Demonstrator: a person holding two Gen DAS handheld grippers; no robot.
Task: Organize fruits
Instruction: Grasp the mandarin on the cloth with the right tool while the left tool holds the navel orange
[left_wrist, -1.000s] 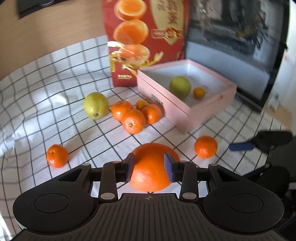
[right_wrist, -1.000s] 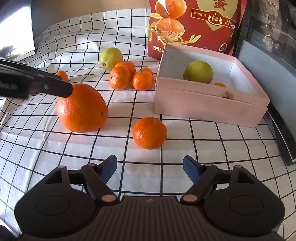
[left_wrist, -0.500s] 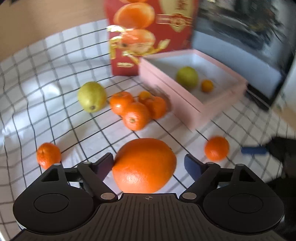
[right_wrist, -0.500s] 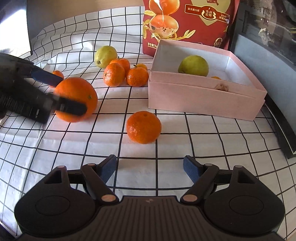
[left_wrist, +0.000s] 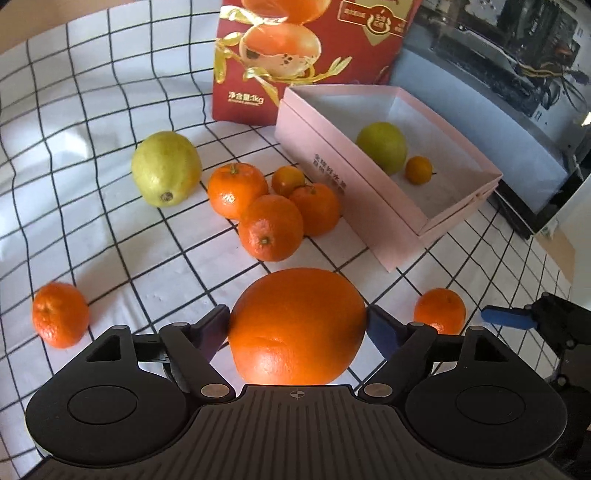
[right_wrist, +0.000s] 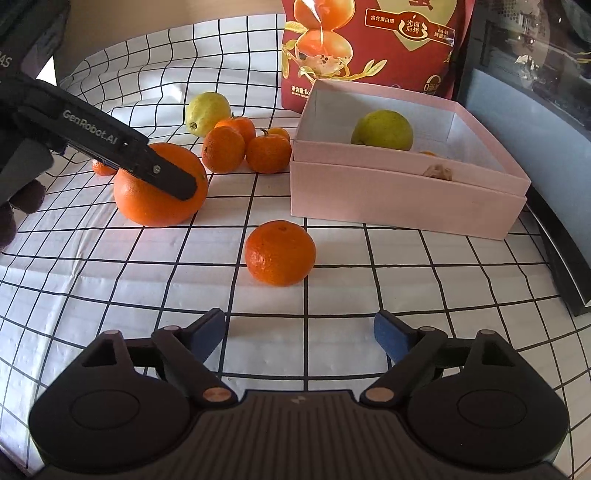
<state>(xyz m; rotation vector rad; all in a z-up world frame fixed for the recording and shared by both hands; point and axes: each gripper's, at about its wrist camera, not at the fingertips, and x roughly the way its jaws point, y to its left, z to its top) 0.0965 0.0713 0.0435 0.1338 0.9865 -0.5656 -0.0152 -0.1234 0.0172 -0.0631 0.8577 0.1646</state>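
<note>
Since the earlier frame, your left tool (left_wrist: 297, 325) has let go of the big orange (left_wrist: 297, 326): its jaws have just been opening and now stand wide on either side of the fruit. Whether the pads touch the peel at the sides you cannot tell from the left view. The orange sits on the checked cloth (left_wrist: 74, 147) that covers the desk, between the spread fingers. In the right view, one finger of the left tool (right_wrist: 162, 173) lies across the front of the same orange (right_wrist: 160, 184).

Your right tool (right_wrist: 299, 332) has kept its place. Its jaws have just been opening further, and nothing is between them. A small mandarin (right_wrist: 280, 253) lies on the cloth just ahead of it.

Beyond, the pink box (right_wrist: 406, 206) holds a green fruit (right_wrist: 382, 129) and a small orange one (left_wrist: 418, 170). A cluster of mandarins (left_wrist: 271, 206) and a second green fruit (left_wrist: 166, 168) lie left of the box. One mandarin (left_wrist: 60, 315) lies apart at far left. A red bag (left_wrist: 306, 55) stands behind the box.
</note>
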